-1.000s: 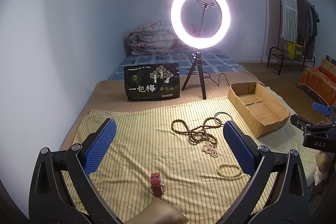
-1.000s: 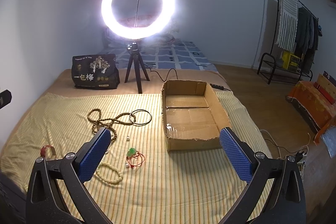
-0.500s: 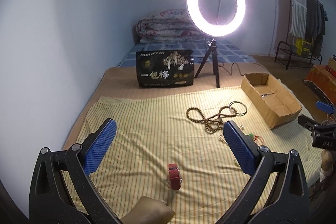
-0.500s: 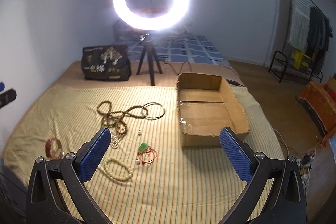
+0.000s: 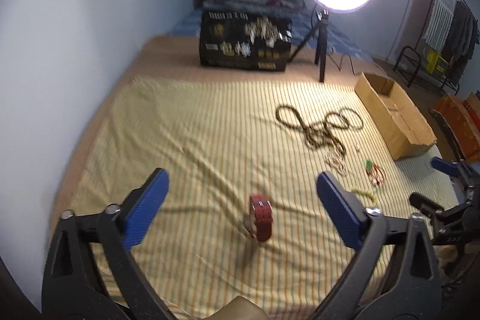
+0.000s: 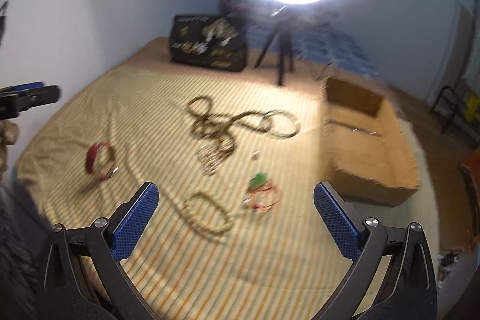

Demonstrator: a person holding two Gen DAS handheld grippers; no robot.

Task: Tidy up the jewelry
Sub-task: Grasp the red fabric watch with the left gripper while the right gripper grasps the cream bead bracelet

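Clearly the red watch (image 5: 260,216) is the nearest piece: it stands on edge on the striped cloth (image 5: 186,140), just ahead of the left gripper (image 5: 241,198) and roughly midway between its blue pads, not touched by either. It looks light, with a soft woven strap looped into a ring, so it would probably squash or roll under a hard pinch; taking it across the strap's two sides seems the safest hold. The left jaws stand wide apart and have just been closing a little, with nothing pressed between them.

Ahead of the right gripper (image 6: 235,209), whose jaws are also spread and empty, a pale bead bracelet (image 6: 207,215) lies flat between the pads, and a red cord with a green charm (image 6: 262,192) just beyond. Both seem limp and slippery, best pinched at a bunched part. Farther out lies the tangled long bead necklace (image 6: 219,125), likely to drag, and to the right the open cardboard box (image 6: 372,158).
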